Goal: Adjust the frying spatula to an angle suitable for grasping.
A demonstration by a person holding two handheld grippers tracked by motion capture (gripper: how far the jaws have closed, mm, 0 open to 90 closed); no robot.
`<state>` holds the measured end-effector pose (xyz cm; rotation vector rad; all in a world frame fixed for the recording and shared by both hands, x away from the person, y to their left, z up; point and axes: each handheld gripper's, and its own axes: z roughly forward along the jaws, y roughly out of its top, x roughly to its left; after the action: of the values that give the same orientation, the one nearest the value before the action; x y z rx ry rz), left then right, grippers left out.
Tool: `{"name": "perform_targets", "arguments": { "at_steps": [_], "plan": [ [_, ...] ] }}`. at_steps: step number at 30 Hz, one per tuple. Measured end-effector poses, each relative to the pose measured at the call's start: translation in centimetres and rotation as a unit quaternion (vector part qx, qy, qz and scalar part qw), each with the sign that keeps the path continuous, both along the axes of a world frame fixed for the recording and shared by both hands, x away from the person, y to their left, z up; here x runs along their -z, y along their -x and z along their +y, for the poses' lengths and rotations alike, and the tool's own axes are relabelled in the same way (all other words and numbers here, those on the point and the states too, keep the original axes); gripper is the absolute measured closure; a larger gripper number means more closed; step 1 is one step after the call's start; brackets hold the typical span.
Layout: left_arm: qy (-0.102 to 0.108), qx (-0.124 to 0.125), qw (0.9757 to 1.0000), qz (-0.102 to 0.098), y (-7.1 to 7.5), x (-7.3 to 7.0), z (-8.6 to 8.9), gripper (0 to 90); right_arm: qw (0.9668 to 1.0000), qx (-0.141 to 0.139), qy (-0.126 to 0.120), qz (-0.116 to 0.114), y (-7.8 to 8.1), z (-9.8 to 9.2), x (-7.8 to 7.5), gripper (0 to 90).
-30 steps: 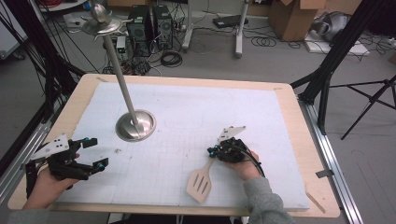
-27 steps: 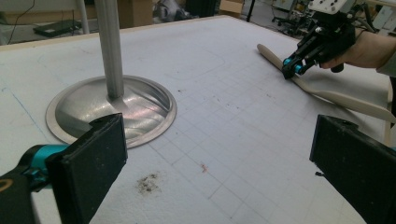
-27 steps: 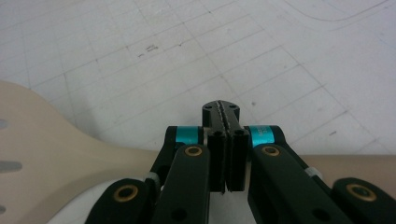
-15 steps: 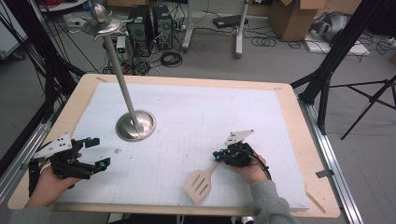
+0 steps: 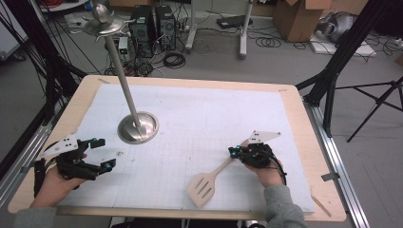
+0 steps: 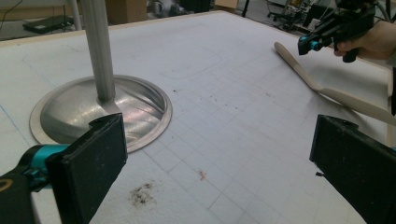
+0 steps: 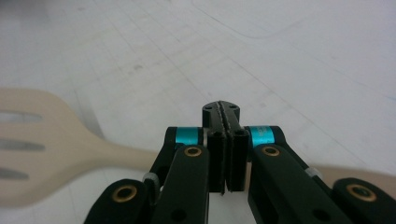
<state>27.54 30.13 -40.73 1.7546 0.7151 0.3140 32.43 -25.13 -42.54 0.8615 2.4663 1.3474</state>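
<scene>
A pale wooden slotted spatula point(image 5: 202, 187) lies flat on the white grid mat point(image 5: 199, 114), front centre, its handle running up to the right. My right gripper point(image 5: 233, 152) is shut just over the far end of that handle. In the right gripper view the jaws point(image 7: 221, 112) are pressed together with nothing between them, and the spatula point(image 7: 42, 140) passes underneath. At the front left, my left gripper point(image 5: 104, 153) is wide open and holds nothing. Its view point(image 6: 215, 163) looks at a metal stand's round base point(image 6: 74, 112), the spatula point(image 6: 345, 98) and the right gripper point(image 6: 310, 44).
The metal stand point(image 5: 138, 127) rests on the mat's left half, and its thin pole point(image 5: 121, 80) leans up to a hooked top point(image 5: 102, 19). The mat covers a wooden table point(image 5: 304, 142). Tripods, cables and boxes are on the floor beyond.
My right gripper has slid right and a little toward the person along the spatula handle. The spatula, the stand and my left gripper have barely moved.
</scene>
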Motion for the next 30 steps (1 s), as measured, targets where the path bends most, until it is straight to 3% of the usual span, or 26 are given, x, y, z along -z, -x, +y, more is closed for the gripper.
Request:
{"name": "perform_targets", "arguments": {
  "at_steps": [4,5,6,7,12,17,23,30],
  "plan": [
    [-0.002,0.008,1.0000,0.000,-0.3,0.0,-0.5,4.4,0.9997,0.020,0.014,-0.002,0.5,-1.7,0.0,90.0],
    [-0.003,0.009,1.0000,0.001,-0.5,0.1,-0.7,4.4,0.9991,0.039,0.018,0.002,0.5,-2.4,0.1,90.0],
    [-0.003,0.009,1.0000,0.001,-0.5,0.1,-0.7,4.4,0.9991,0.039,0.018,0.002,0.5,-2.4,0.1,90.0],
    [-0.004,0.012,0.9999,0.001,-0.6,0.1,-0.8,4.5,0.9977,0.059,0.031,0.011,0.4,-3.1,0.5,90.0],
    [-0.005,0.013,0.9999,0.004,-0.7,0.2,-0.9,4.4,0.9945,0.083,0.059,0.024,0.1,-4.0,1.3,90.0],
    [-0.003,0.009,0.9999,0.004,-0.4,0.2,-0.5,4.4,0.9922,0.099,0.070,0.028,-0.6,-4.0,1.8,90.0],
    [-0.003,0.001,1.0000,0.005,0.1,0.2,0.1,4.4,0.9929,0.096,0.067,0.020,-1.2,-3.6,1.9,90.0],
    [0.000,-0.009,0.9999,0.006,0.9,0.2,1.0,4.5,0.9950,0.093,0.035,0.009,-2.1,-3.0,2.0,89.9]
  ]
}}
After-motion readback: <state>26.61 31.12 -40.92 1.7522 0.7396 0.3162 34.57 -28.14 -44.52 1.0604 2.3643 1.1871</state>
